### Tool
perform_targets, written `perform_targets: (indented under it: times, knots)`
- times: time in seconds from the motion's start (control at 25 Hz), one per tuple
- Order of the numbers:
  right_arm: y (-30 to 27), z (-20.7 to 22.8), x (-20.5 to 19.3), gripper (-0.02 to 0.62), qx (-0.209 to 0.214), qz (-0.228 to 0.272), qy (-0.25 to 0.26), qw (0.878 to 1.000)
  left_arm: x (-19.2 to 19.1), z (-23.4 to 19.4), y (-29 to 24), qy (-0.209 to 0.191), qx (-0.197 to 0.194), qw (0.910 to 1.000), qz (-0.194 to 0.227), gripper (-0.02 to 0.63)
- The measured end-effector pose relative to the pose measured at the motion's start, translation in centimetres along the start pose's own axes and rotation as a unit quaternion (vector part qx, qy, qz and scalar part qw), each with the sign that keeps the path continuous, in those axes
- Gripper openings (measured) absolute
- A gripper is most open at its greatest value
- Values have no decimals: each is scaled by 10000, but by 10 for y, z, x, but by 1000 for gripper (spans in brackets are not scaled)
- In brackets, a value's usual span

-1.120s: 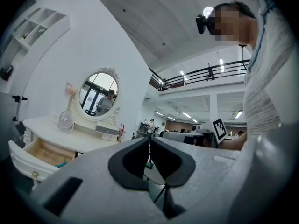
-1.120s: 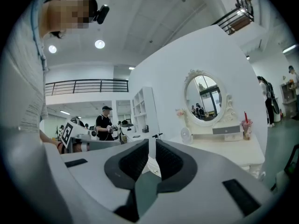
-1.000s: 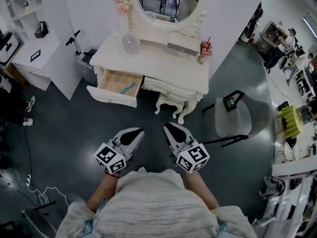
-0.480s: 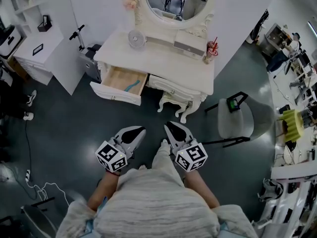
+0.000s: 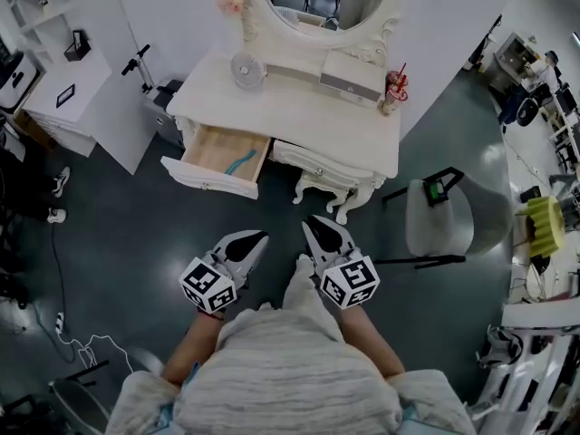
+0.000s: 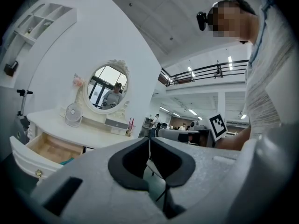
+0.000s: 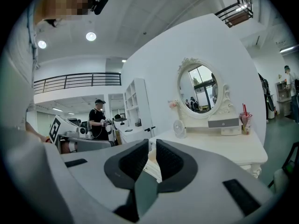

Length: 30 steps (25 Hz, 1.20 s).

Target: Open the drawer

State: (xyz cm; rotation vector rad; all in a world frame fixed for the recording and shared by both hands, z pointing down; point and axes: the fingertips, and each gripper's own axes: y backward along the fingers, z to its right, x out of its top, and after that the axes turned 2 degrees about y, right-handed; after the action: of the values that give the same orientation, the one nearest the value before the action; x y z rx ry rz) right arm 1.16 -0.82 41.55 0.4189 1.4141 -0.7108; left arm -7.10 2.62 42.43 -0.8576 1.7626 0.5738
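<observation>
Drawer (image 5: 217,157) stands pulled out at the left end of the white table (image 5: 299,116) as the head view shows it, its wooden bottom bare to view with a teal thing (image 5: 239,162) lying in it. Left gripper (image 5: 261,236) and right gripper (image 5: 309,220) hang side by side low in front of the person, well apart from the table and pointing toward it. Both have their jaws closed together, with nothing held between them.

Two tools (image 5: 261,236) (image 5: 306,219), one dressing table (image 5: 299,107) (one drawer (image 5: 205,180) open), one fan (image 5: 243,69), one chair (image 5: 435,217).
</observation>
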Motion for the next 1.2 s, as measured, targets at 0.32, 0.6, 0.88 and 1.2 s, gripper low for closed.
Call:
perform_targets:
  times: [0.32,0.6,0.88,1.2]
  knots:
    - [-36,68,-13,12,-205,-180,-103,9996,-8,-39,-67,-18,-85,9994,-329,15]
    - [-69,128,-35,15,-338,-369,-61,9987,-24,-75,-118,76,-80,9985,-540,15]
    - [-96,169,-62,61,-444,-474,-230,9976,-43,-109,-161,183,-66,9979,-619,15]
    - [-122,201,-118,95,-739,-838,-496,9925,-72,-135,-190,222,6,9966,-800,15]
